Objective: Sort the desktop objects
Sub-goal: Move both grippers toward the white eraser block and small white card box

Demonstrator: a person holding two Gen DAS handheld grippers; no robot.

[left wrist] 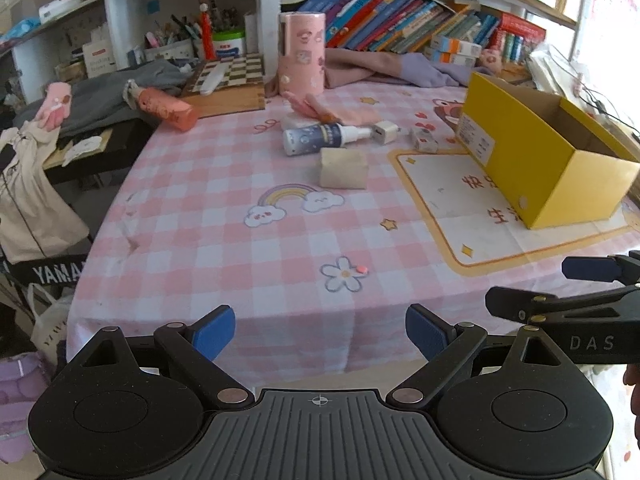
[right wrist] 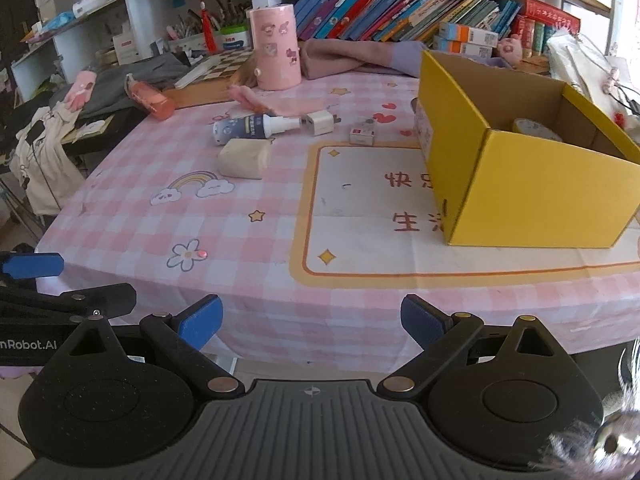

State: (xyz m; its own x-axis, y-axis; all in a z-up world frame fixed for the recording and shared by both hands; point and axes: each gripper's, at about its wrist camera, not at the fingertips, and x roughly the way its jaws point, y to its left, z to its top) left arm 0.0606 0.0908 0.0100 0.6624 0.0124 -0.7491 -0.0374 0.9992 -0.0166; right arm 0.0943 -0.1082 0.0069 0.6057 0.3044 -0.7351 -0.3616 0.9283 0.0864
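On the pink checked tablecloth (left wrist: 208, 216) lie a beige paper roll (left wrist: 343, 168) (right wrist: 244, 158), a dark blue spray bottle (left wrist: 320, 138) (right wrist: 252, 127), a white charger plug (left wrist: 385, 132) (right wrist: 320, 122) and a small red-and-white box (left wrist: 425, 140) (right wrist: 362, 135). An open yellow cardboard box (left wrist: 532, 168) (right wrist: 520, 196) stands at the right, with a tape roll (right wrist: 536, 129) inside. My left gripper (left wrist: 320, 334) and my right gripper (right wrist: 311, 322) are both open and empty, held side by side at the table's near edge.
A tall pink canister (left wrist: 302, 56) (right wrist: 276, 46), an orange-pink bottle (left wrist: 168, 109) (right wrist: 152, 100), a chessboard (left wrist: 228, 76) and pink cloth (left wrist: 360, 66) lie toward the back. Shelves of books (left wrist: 400, 20) stand behind. Clothes and bags hang off the left side (left wrist: 28, 184).
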